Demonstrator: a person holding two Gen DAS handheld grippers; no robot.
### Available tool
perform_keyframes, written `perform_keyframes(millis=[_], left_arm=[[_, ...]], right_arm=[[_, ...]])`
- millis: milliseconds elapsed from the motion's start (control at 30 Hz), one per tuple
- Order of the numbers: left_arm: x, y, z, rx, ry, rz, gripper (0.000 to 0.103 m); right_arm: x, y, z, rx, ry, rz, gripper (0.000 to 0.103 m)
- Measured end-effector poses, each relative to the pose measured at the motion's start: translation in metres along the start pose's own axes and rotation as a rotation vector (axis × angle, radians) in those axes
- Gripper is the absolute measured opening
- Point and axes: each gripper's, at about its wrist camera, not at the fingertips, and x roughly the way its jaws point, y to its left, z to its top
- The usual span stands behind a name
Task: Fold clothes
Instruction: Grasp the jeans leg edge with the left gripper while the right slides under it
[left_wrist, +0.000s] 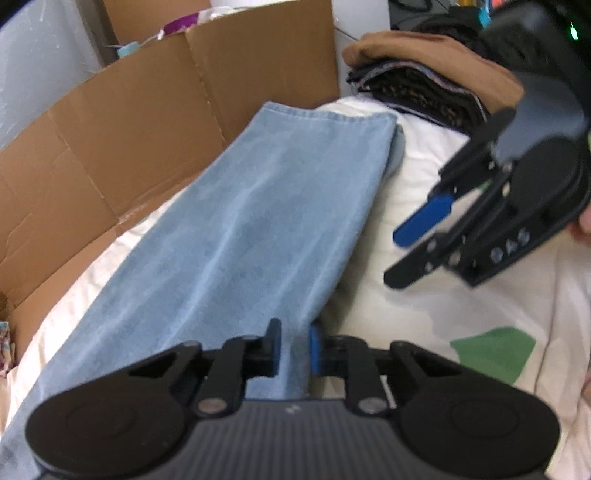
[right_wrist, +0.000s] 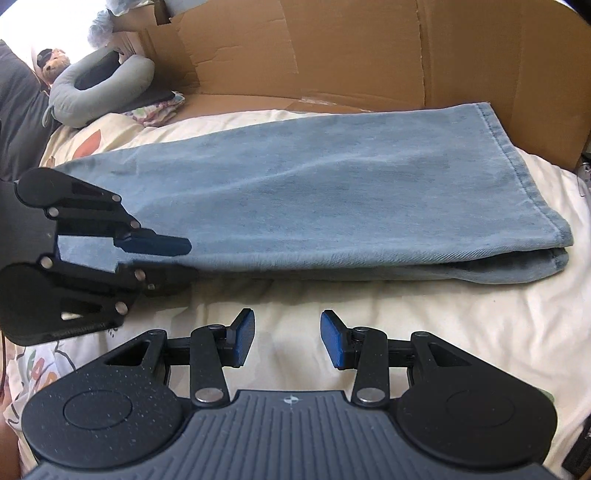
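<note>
**A:** Your two cameras split the scene between them. From your left wrist you look lengthwise down the light blue jeans (left_wrist: 258, 221), folded leg on leg on the cream bedspread (left_wrist: 424, 314), with the hem at the far end. Only this view catches the stack of folded clothes (left_wrist: 424, 88) past the hem, brown garment on top, and the green patch (left_wrist: 495, 354) printed on the cover.

**B:** And from my right wrist?

**A:** There the jeans (right_wrist: 332, 192) lie crosswise, hem to the right, and you can see the two stacked layers along the near edge. Only this side shows the grey neck pillow (right_wrist: 99, 88) far left. The cardboard box (right_wrist: 406, 51) stands behind the jeans in both views.

**B:** How's my left gripper?

**A:** Your left gripper (left_wrist: 295, 350) is pinched on the near edge of the jeans; the blue pads have denim between them with only a narrow strip showing. The right wrist view confirms it: one finger on top of the cloth, the other beneath (right_wrist: 177, 258).

**B:** The right one?

**A:** Your right gripper (right_wrist: 288, 339) stands about half open, nothing between the pads, hovering over bare bedspread just beside the jeans' near edge.
</note>
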Motion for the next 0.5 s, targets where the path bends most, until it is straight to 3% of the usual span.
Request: perform_keyframes(millis=[33,167,500], left_arm=[[-0.004,0.001,0.001,-0.004,-0.007,0.000,0.008],[-0.011,0.010,0.006,-0.044,-0.031,0.003,0.005],[-0.015,0.025,0.011,-0.122,-0.050,-0.041,0.004]], right_arm=[[0.001,0.001,0.001,0.000,-0.003,0.004,0.046],[0.006,0.001,0.005,0.010,-0.020,0.021,0.046],[0.016,-0.002,0.032,0.033,-0.087,0.005,0.046]])
